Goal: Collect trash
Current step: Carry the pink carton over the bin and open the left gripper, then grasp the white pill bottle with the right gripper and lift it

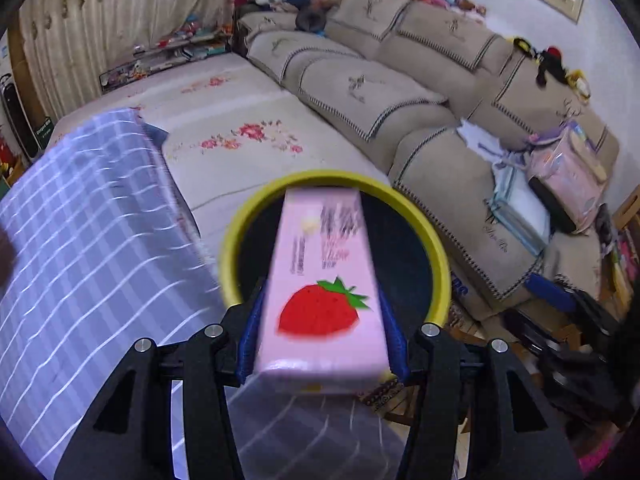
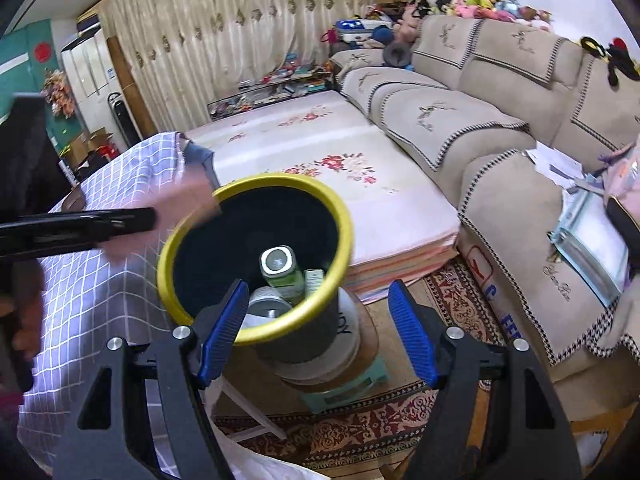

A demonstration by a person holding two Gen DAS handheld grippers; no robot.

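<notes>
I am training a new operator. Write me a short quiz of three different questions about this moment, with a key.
1. True or false: the left claw is shut on the pink strawberry carton.
2. Multiple choice: the right claw is A) shut on a bottle, B) open and holding nothing, C) shut on the bin rim.
3. Fill in: the carton is held over the black bin, whose rim is ____.

Key
1. True: both blue pads press on the carton's sides.
2. B: its pads stand wide apart above the bin, which already holds a green bottle and other items.
3. Yellow.
</notes>
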